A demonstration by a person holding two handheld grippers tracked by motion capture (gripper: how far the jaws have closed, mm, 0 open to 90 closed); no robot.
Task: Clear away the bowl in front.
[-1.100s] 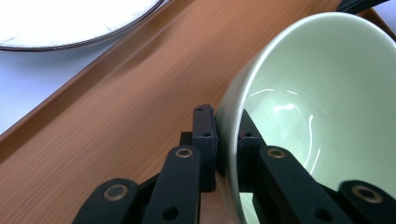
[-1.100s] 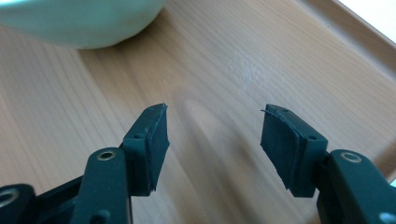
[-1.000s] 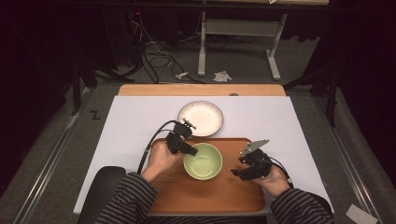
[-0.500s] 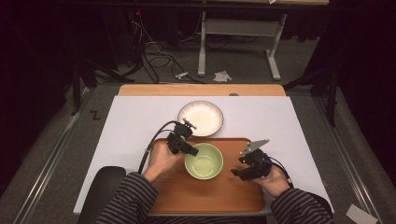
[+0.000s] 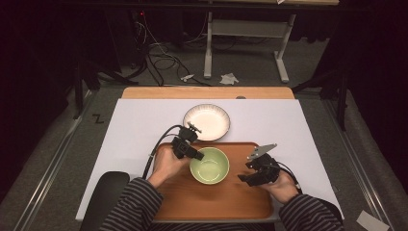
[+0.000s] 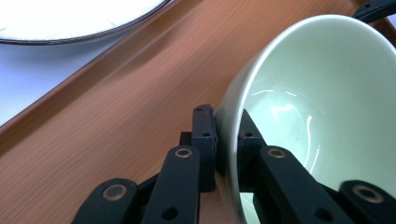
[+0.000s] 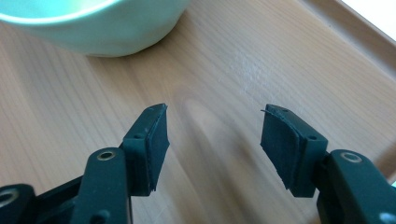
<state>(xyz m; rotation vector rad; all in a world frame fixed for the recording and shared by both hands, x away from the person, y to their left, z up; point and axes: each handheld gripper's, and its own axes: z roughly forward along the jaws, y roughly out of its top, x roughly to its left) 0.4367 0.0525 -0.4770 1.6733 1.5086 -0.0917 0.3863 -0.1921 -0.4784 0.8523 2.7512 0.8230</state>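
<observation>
- Wood-grain orange tray lay nearest the person, on the white-covered tabletop, with both striped sleeves reaching over its near edge.
- On the tray's right part, the right claw hovered just above the bare wood with its jaws spread wide and nothing between them; the right gripper view showed only tray surface in the gap, the bowl's base well ahead.
- At the tray's middle sat the pale green bowl, empty as far as could be seen.
- The left claw was closed on the bowl's near-left rim, one jaw outside the wall and one inside, gripping it firmly.
- Beyond the tray's far edge, on the tabletop, rested a white plate with a dark rim, just apart from the bowl.
- By judgement, the step in hand was a rim grasp on the bowl, perhaps ahead of lifting it; the next move would call for a steady, level rise so the bowl did not pivot in the pinch, with the right claw free to support.
</observation>
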